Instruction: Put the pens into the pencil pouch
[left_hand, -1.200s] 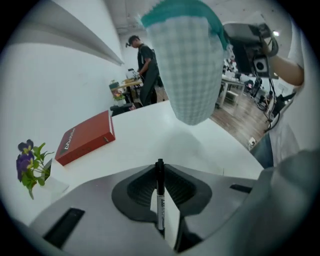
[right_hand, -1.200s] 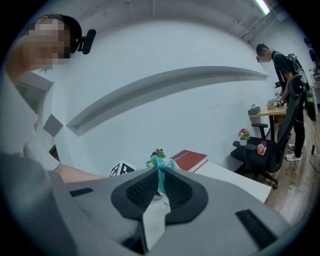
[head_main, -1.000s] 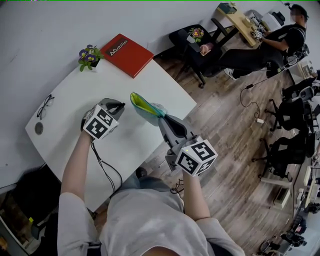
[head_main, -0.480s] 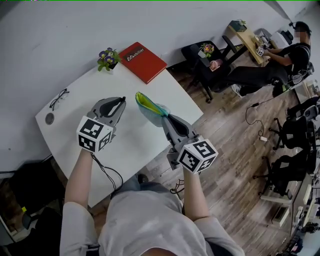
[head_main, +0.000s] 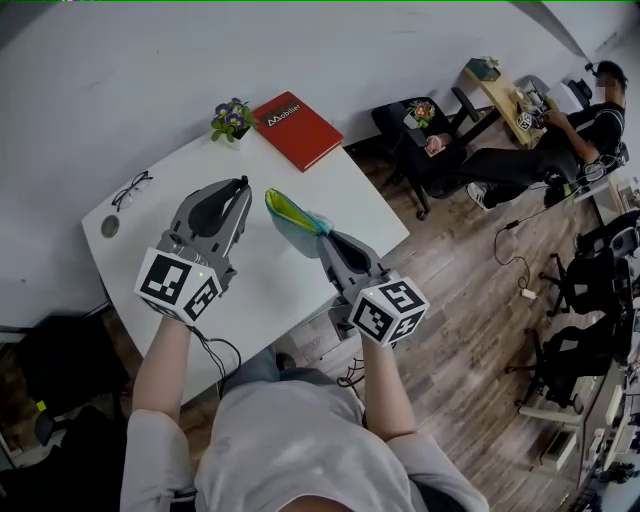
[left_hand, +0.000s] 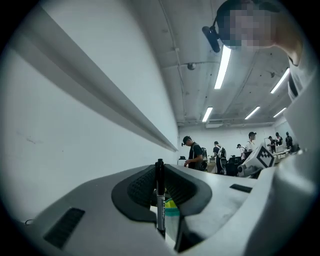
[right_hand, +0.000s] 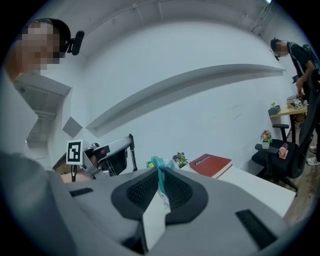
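A person seen from above stands at the corner of a white table (head_main: 270, 300) with a handheld gripper in each hand, both raised above the tabletop. The landmark is the pencil pouch (head_main: 290, 217), a soft yellow-green and teal pouch held in the air over the table's near edge. The right gripper (head_main: 322, 237) sits just right of and below the pouch, its jaws pressed together on the pouch's teal edge and a white tag. This grip appears meant to hold the pouch up and steady with its other end towards the other hand. The left gripper (head_main: 240, 188) is just left of the pouch, close but not touching. Its jaws pinch a black pen (left_hand: 160, 200) that stands up between them, its tip level with the pouch's upper end. The pen looks lined up for feeding in, though no view shows whether the mouth is open. Beyond the pouch, on the far side of the table, lie a red book (head_main: 297, 128) and a small potted flower (head_main: 232, 118). Far to the pouch's left rest a pair of glasses (head_main: 132, 188).
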